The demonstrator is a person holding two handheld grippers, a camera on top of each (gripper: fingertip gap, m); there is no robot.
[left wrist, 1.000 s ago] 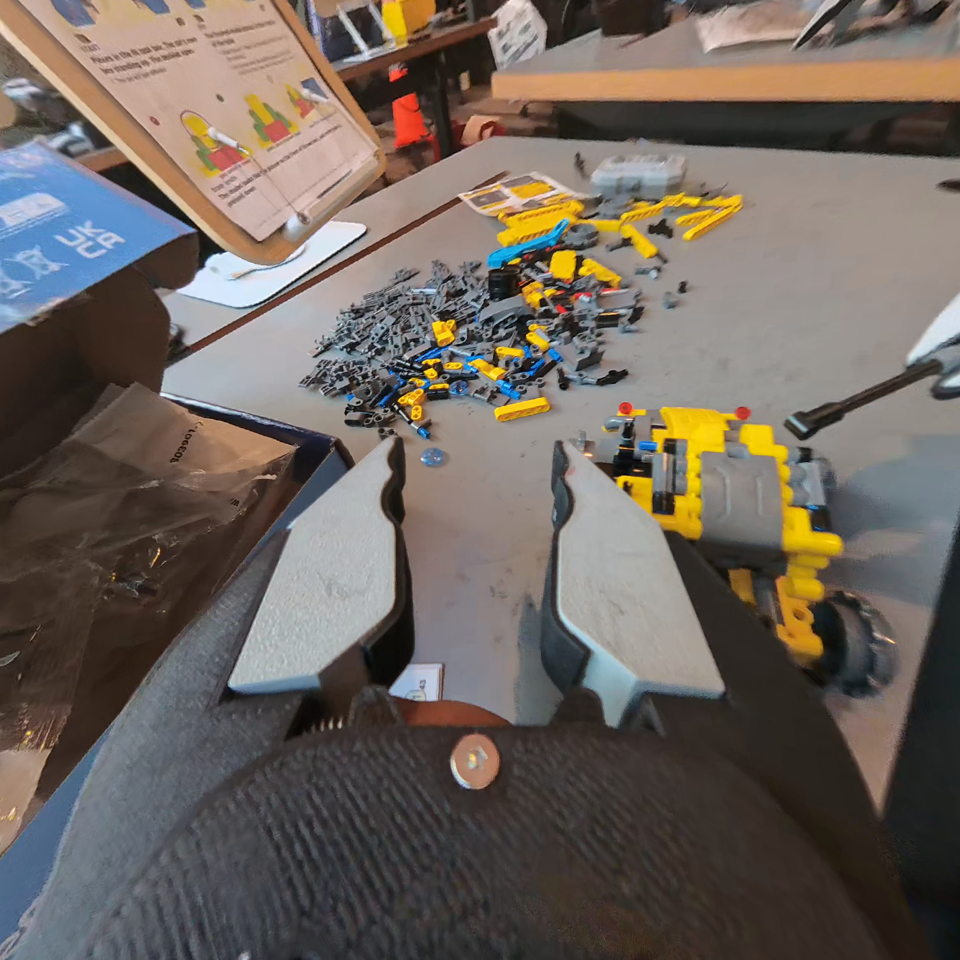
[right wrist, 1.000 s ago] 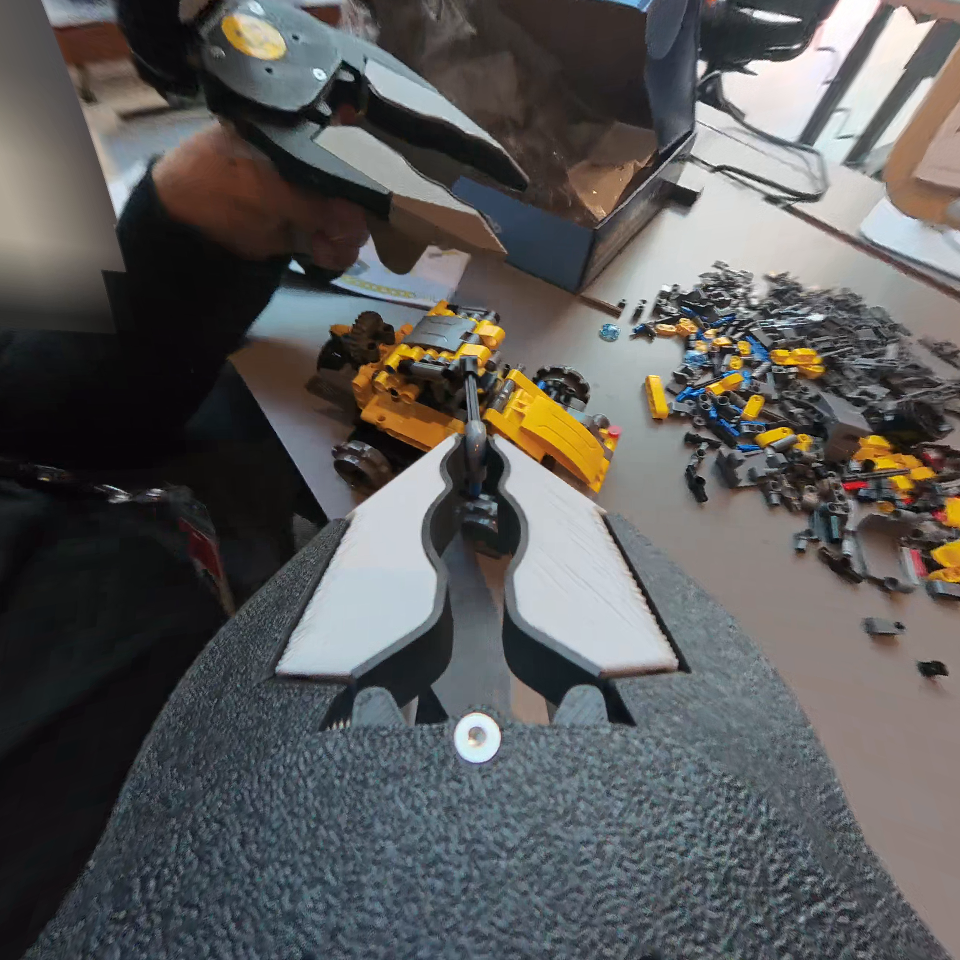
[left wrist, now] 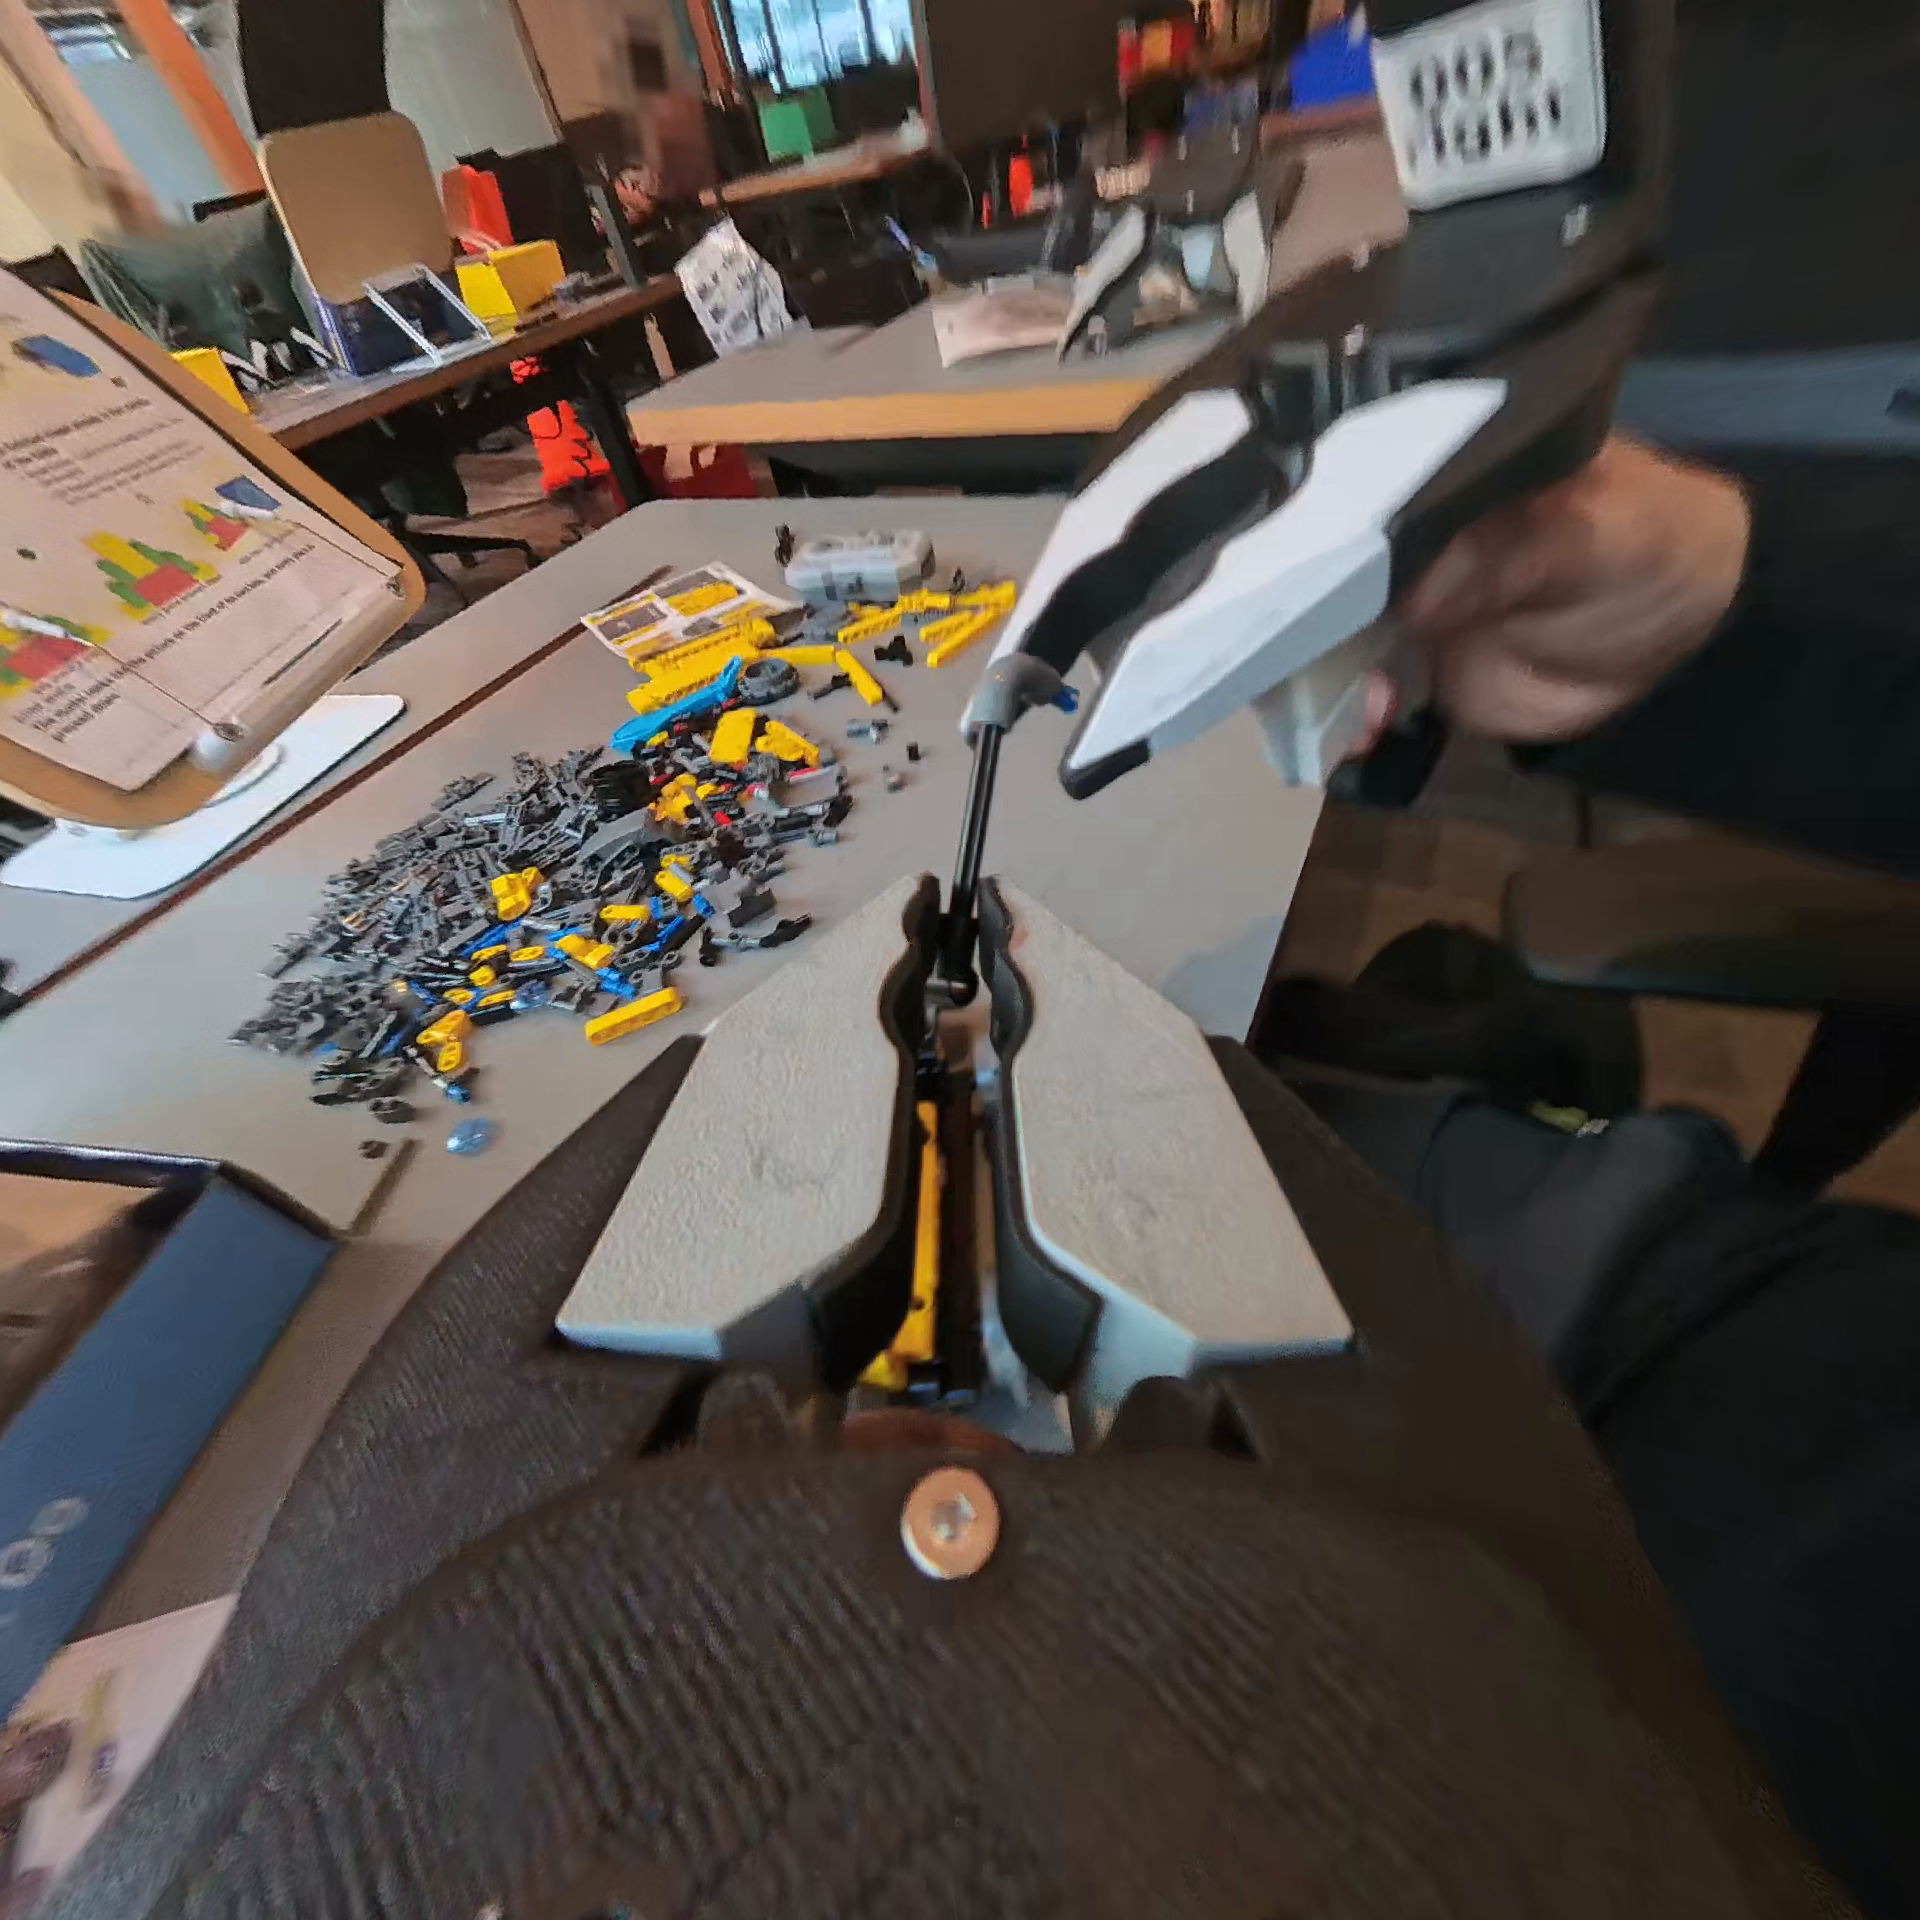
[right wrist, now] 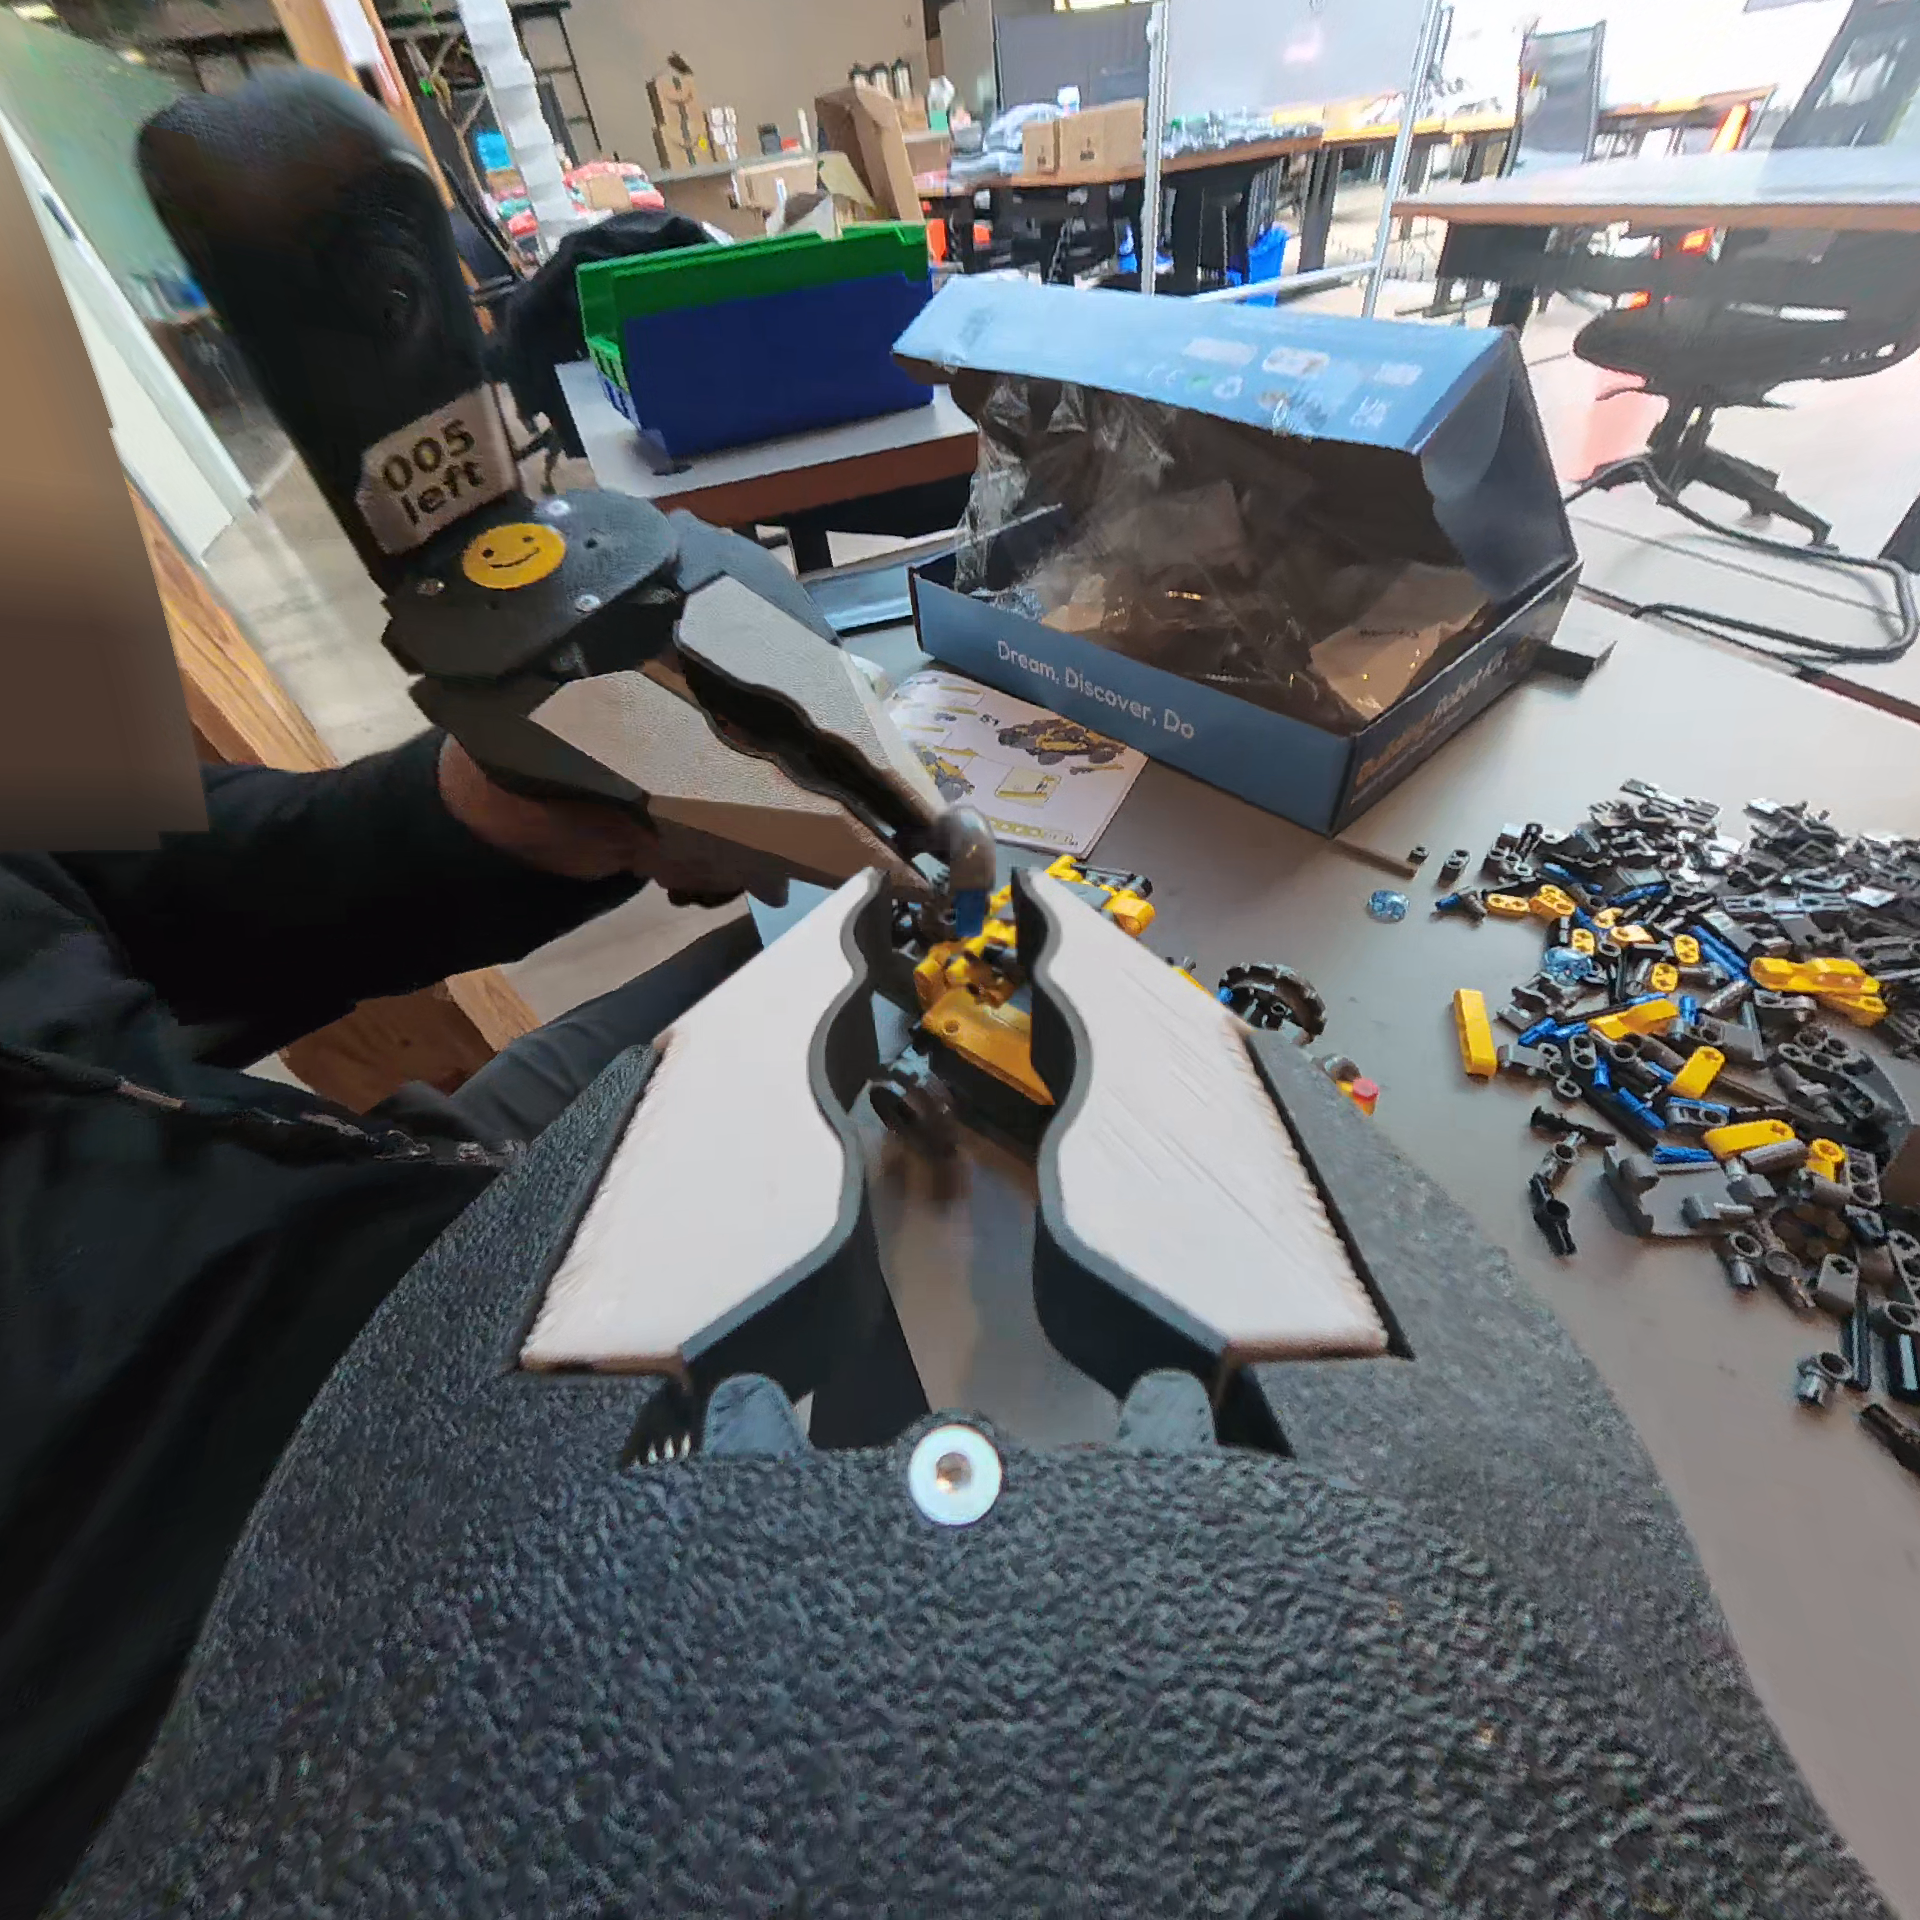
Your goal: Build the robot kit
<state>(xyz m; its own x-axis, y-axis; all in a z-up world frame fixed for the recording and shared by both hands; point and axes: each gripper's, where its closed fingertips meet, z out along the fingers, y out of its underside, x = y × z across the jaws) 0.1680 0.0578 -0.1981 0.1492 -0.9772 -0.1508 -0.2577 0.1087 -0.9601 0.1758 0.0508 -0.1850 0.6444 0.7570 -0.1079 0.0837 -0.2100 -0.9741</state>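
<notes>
My left gripper (left wrist: 951,899) is shut on the near end of a thin black axle rod (left wrist: 977,800). The rod's far end carries a grey elbow connector (left wrist: 1013,681) with a blue pin. My right gripper (right wrist: 948,888) is open, and its fingertips sit on either side of that connector (right wrist: 961,836) without clamping it. It also shows in the left wrist view (left wrist: 1039,738), held by a hand. A yellow and black brick vehicle (right wrist: 977,997) sits on the table (right wrist: 1455,1351) just under both grippers. The left gripper (right wrist: 914,847) comes in from the left.
A pile of small black, grey, blue and yellow parts (right wrist: 1714,1029) lies to the right. A loose black gear wheel (right wrist: 1273,1003) lies by the vehicle. An open blue box (right wrist: 1247,727) and a booklet (right wrist: 1018,758) lie behind. An instruction board (left wrist: 156,582) stands far left. The grippers are tip to tip, or close to it. The loose black gear wheel (right wrist: 1273,1003) is about equally far from each gripper, around 15 cm.
The rod has passed from my right gripper to my left. My left gripper rose and shut on it. My right gripper opened. Both now sit higher above the vehicle.
</notes>
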